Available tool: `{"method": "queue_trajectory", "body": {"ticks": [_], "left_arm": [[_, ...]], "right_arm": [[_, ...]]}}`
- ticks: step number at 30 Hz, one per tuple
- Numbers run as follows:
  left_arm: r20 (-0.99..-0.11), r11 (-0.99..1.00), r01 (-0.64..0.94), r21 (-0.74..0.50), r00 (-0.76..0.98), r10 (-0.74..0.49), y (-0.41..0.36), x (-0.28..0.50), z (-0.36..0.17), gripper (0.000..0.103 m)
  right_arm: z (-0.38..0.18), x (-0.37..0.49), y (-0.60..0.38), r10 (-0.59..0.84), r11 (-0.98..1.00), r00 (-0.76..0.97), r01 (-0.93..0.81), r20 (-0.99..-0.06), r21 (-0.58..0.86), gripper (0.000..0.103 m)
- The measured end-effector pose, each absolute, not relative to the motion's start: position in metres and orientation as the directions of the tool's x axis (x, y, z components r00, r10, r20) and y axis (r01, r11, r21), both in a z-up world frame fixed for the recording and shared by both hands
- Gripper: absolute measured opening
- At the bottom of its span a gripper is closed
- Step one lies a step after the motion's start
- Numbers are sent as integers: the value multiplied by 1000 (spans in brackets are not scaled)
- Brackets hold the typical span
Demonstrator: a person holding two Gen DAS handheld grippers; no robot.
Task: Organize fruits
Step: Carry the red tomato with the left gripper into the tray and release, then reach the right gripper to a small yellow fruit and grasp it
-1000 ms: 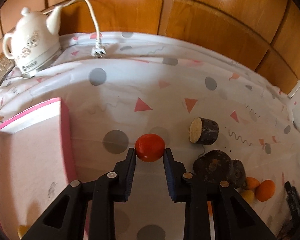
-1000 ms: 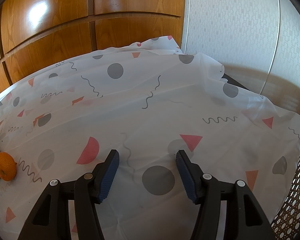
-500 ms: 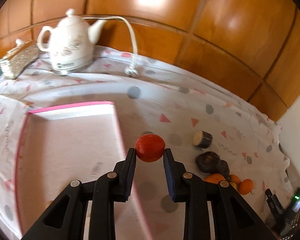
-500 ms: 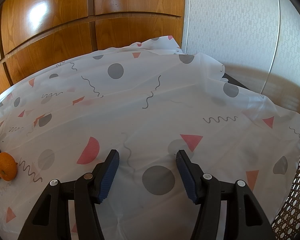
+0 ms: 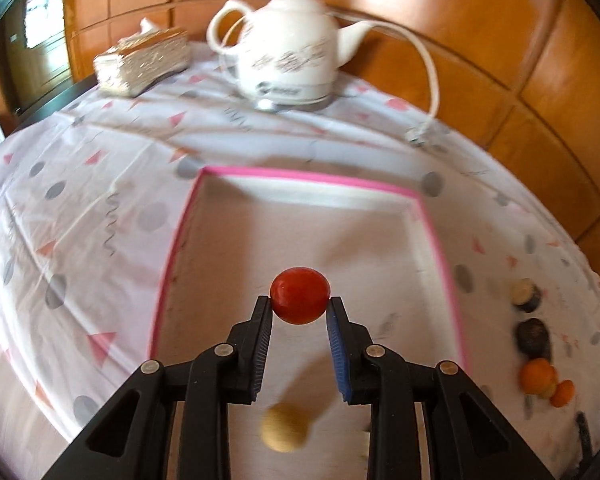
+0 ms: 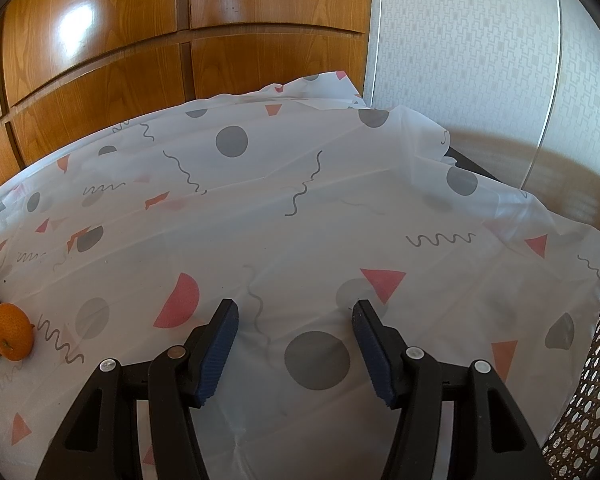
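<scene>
- Now the left gripper (image 5: pixel 299 307) is pinching a tomato (image 5: pixel 299 295) above the tray (image 5: pixel 171 248).
- Smooth, soft skin: its jaws are holding mid-sides, wanting gentle pressure.
- Right gripper (image 6: pixel 295 317) is gaping empty.

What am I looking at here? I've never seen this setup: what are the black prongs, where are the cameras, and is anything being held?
No robot: a person holds a two-finger gripper in each hand, with a camera on each looking along its fingers. In the left view, the left gripper is shut on a red tomato above a pink-rimmed tray, where a yellowish fruit already lies. Behind stand a white kettle and a tissue box. In the right view, the right gripper is open and empty over the patterned tablecloth; an orange waits at the left edge.
</scene>
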State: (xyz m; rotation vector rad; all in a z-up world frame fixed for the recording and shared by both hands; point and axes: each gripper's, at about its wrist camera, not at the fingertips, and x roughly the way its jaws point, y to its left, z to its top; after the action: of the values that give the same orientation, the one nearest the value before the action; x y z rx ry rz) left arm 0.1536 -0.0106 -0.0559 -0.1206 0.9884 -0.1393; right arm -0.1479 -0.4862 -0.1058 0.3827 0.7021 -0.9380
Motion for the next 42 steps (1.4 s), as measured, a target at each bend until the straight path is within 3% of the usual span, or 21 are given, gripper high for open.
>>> {"method": "queue_trajectory", "body": {"ticks": [12, 19, 29, 42], "left_arm": [[-829, 992, 17, -126, 547, -115, 3, 145, -66, 31], [-794, 990, 16, -141, 596, -123, 7, 124, -50, 53], [-772, 981, 17, -194, 614, -163, 20, 87, -35, 54], [-752, 987, 30, -160, 644, -141, 28, 52, -29, 56]], "right_arm": [[-107, -149, -487, -602, 553, 394, 833, -695, -6, 60], [-107, -150, -487, -600, 555, 396, 832, -695, -5, 60], [-106, -151, -489, -593, 559, 402, 829, -697, 3, 61], [-102, -150, -492, -549, 579, 413, 815, -726, 26, 60]]}}
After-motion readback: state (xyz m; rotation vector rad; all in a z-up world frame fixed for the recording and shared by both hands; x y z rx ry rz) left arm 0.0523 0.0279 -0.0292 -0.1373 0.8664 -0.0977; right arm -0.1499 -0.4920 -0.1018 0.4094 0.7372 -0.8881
